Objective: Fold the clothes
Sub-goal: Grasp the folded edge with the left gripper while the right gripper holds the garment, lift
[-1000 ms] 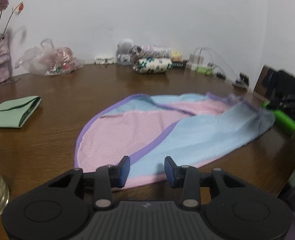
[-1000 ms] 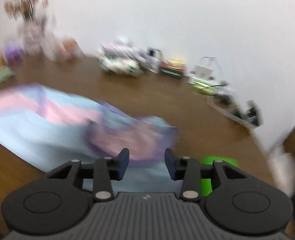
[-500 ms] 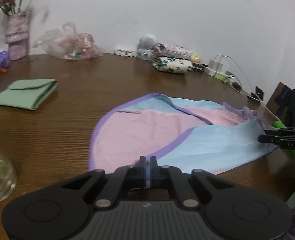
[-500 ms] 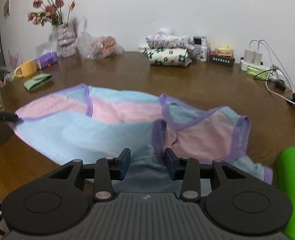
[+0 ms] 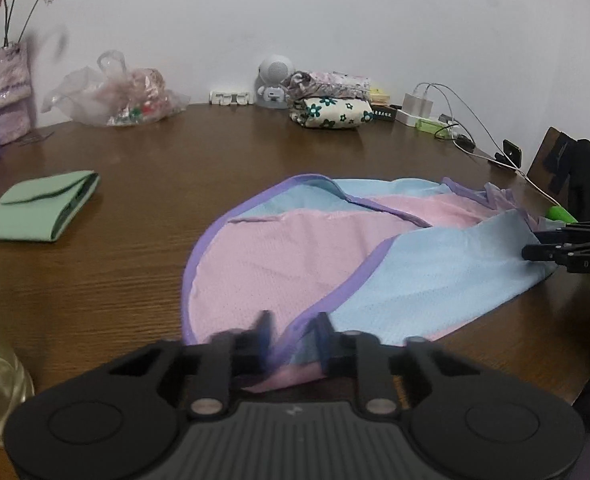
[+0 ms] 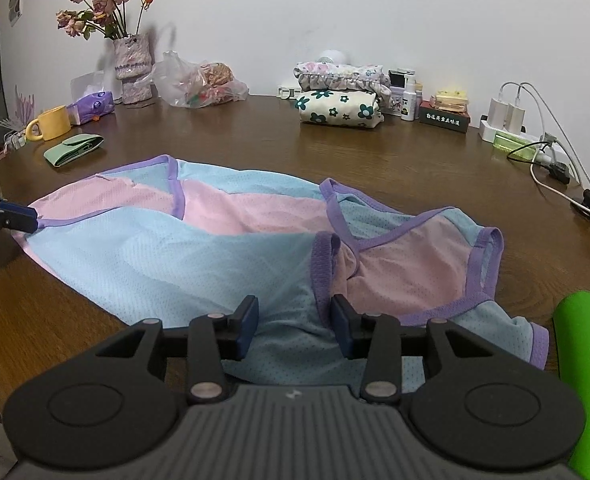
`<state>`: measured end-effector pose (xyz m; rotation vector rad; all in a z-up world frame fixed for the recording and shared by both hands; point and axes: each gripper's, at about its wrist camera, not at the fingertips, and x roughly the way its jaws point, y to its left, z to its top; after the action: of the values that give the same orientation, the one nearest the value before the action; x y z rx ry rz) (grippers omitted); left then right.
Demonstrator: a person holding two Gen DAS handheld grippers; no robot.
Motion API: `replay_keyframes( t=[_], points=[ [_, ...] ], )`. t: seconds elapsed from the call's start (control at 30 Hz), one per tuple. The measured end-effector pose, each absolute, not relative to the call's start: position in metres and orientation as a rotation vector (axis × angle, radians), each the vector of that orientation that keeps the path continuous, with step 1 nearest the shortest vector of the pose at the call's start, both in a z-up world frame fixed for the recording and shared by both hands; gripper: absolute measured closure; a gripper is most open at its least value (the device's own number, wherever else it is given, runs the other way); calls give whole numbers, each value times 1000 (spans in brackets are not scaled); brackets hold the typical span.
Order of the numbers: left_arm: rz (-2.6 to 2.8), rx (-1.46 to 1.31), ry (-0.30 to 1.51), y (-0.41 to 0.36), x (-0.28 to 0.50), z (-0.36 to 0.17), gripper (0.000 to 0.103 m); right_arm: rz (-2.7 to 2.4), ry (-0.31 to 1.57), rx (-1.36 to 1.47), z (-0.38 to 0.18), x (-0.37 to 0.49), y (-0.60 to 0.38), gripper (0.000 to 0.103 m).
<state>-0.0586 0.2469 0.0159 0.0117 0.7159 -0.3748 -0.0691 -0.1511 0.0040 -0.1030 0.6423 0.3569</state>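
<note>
Vest (image 6: 215, 248) lies spread flat on the table (image 6: 255, 136), close to the near edge. Its hem end is to the left and its armholes to the right.

Step in hand: taking hold of both ends before the first fold.

- Left gripper (image 6: 19, 218): clamped on the hem corner at the purple trim. Its own view is blurred, but the right wrist view shows the pads pinched on the cloth.
- Right gripper (image 6: 295, 320): jaws apart, low over the blue panel beside the near armhole. Cloth lies between the pads but is not pressed.

Next move, as judged: close the right jaws on the armhole edge and catch both layers. Then lift both ends together, keeping the cloth taut, and carry the near edge over to the far edge.
</note>
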Motion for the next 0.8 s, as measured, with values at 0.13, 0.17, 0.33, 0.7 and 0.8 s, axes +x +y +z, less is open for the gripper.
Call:
replay_keyframes(
  t=[0.13,0.17,0.33,0.7,0.8],
  points=[
    [-374,-2,700,250,-66,19,100,357,636,-121,3,-70,-149,62],
    [-377,-15,692,253,-69,21,101,358,637,-120,3,-70,-149,62],
    [-370,-69,682,263,-85,25,101,358,646,-111,4,-69,-152,62],
    [-351,-37,598,251,-68,60,65,361,583,-78,44,-51,-165,59],
    [-363,69,575,212,-26,77,53,336,585,-64,64,-9,-162,59]
  ],
)
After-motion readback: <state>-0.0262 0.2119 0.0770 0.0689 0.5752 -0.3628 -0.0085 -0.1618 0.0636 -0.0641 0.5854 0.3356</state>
